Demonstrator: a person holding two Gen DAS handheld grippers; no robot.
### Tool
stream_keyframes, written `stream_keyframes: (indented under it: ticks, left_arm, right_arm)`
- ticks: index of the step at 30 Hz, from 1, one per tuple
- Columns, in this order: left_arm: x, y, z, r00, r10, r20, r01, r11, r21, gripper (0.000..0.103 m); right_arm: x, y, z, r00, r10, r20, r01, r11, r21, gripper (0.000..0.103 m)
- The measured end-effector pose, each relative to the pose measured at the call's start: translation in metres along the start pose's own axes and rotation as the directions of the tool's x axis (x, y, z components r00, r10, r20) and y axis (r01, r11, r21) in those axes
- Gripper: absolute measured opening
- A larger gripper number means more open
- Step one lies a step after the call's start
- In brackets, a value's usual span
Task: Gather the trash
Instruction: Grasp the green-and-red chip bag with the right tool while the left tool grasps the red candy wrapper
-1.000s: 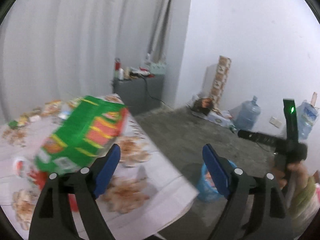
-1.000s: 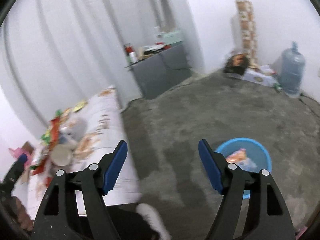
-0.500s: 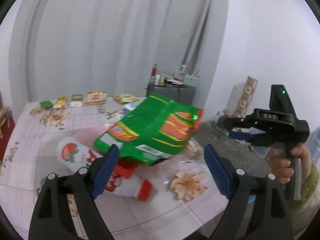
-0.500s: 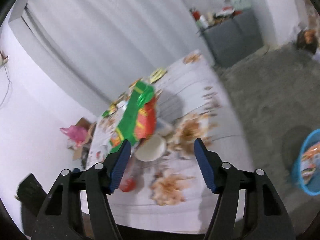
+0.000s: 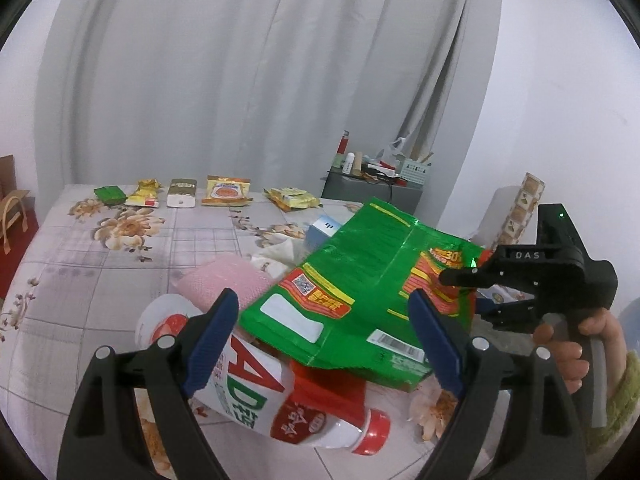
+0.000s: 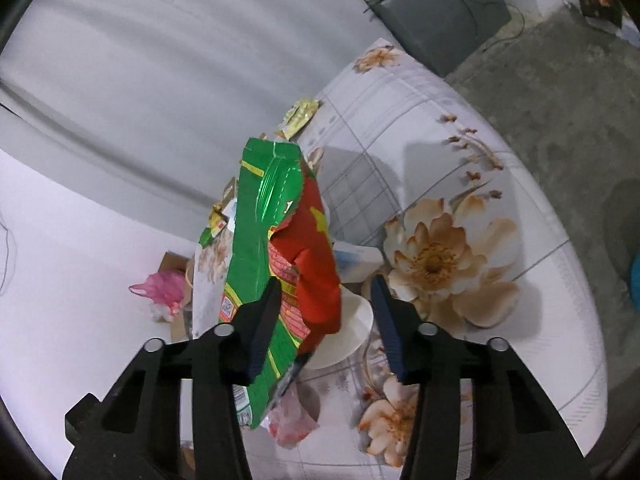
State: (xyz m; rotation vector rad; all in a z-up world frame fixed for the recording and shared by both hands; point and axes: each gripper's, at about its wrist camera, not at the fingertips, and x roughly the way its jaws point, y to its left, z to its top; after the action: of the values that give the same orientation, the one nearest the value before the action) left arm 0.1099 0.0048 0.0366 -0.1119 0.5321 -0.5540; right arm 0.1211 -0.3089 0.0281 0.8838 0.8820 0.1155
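Observation:
A big green and red snack bag (image 5: pixel 372 284) lies propped on a heap of trash on the flowered table (image 5: pixel 120 248). Under it lie a white bottle with a red cap (image 5: pixel 256 396) and a pink cloth (image 5: pixel 224 284). My left gripper (image 5: pixel 324 340) is open just in front of the bag and bottle. My right gripper (image 6: pixel 324 324) is open, its jaws on either side of the bag's torn red end (image 6: pixel 316 276), not closed on it. It also shows at the right in the left wrist view (image 5: pixel 532 280). A white cup (image 6: pixel 348 336) sits under the bag.
Several small snack packets (image 5: pixel 228 190) lie in a row at the table's far edge. A blue box (image 5: pixel 324 230) sits behind the bag. A grey cabinet (image 5: pixel 372 188) with clutter stands by the curtain. A blue bin edge (image 6: pixel 635 276) shows on the concrete floor.
Both grippers have swung from the floor and blue bin back to the table. The right gripper has come in around the bag's end; the left has come closer to the bag and bottle.

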Motion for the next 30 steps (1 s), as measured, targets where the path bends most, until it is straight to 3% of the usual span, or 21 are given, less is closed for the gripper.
stream_keyframes:
  ticks: [4, 6, 13, 20, 25, 30]
  left_arm:
    - [0.006, 0.003, -0.001, 1.000, 0.004, -0.010, -0.004, 1.000, 0.002, 0.084]
    - [0.006, 0.004, -0.002, 1.000, 0.002, -0.011, -0.002, 1.000, -0.003, 0.084]
    - [-0.003, 0.008, -0.001, 1.000, -0.011, 0.007, 0.011, 1.000, -0.020, 0.084]
    - [-0.030, 0.016, 0.004, 0.994, -0.084, 0.073, 0.088, 0.995, -0.052, 0.084]
    - [-0.035, -0.002, -0.003, 0.992, -0.120, 0.044, 0.119, 0.993, 0.020, 0.084]
    - [-0.025, -0.032, -0.021, 0.999, -0.038, -0.005, 0.038, 0.987, 0.155, 0.084]
  right_arm:
    - [0.000, -0.002, -0.002, 1.000, 0.027, 0.006, -0.027, 0.999, 0.028, 0.016]
    - [-0.006, -0.003, -0.004, 0.999, 0.049, 0.023, -0.050, 0.998, 0.049, 0.014]
    - [-0.032, 0.000, -0.004, 0.979, 0.187, 0.082, -0.194, 0.977, 0.084, 0.012]
    - [-0.080, -0.009, 0.007, 0.948, 0.234, 0.214, -0.256, 0.963, 0.079, 0.011]
    - [-0.106, -0.032, 0.010, 0.938, 0.221, 0.268, -0.259, 0.959, 0.116, 0.011]
    - [-0.127, -0.054, 0.000, 0.936, 0.195, 0.291, -0.247, 0.957, 0.151, 0.011]
